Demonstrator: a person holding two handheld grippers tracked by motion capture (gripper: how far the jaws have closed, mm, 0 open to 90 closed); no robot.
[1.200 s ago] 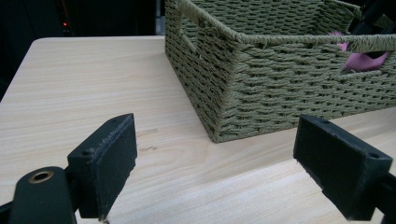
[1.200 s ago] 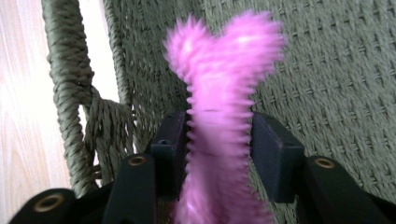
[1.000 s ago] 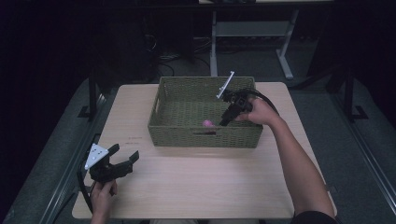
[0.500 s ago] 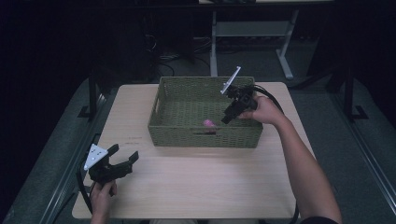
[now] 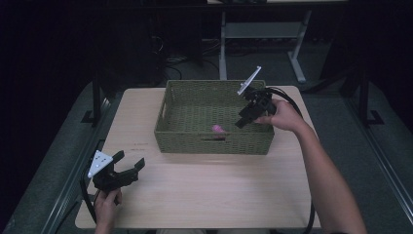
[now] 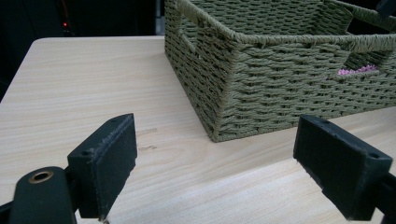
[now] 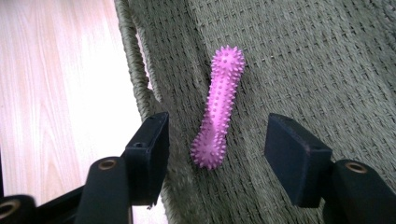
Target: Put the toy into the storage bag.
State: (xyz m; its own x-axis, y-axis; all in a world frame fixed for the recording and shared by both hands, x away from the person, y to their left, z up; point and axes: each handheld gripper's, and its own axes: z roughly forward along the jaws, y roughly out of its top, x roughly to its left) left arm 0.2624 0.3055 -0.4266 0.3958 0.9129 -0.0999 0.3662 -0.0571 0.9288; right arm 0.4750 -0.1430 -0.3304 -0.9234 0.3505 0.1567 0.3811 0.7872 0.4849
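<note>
A pink spiky toy (image 5: 218,129) lies on the floor of a green woven basket (image 5: 209,142), close to its front wall. My right gripper (image 5: 242,122) hangs over the basket's right side, tilted down toward the toy. In the right gripper view the toy (image 7: 218,122) lies loose on the weave below the right gripper (image 7: 217,140). Its jaws have just been opening and stand apart, neither pad touching the toy. My left gripper (image 5: 129,168) rests open and empty near the table's front left corner. From the left gripper (image 6: 224,158) the basket (image 6: 280,88) stands ahead.
The basket sits at the back middle of a light wooden table (image 5: 204,195). A slot handle in its front wall shows a bit of the pink toy (image 6: 357,71). A metal stand (image 5: 258,34) and cables stand on the dark floor beyond.
My right gripper has risen and drawn back to the right, away from the pink toy, with its jaws spreading. The toy stays on the basket floor. The left gripper has not moved.
</note>
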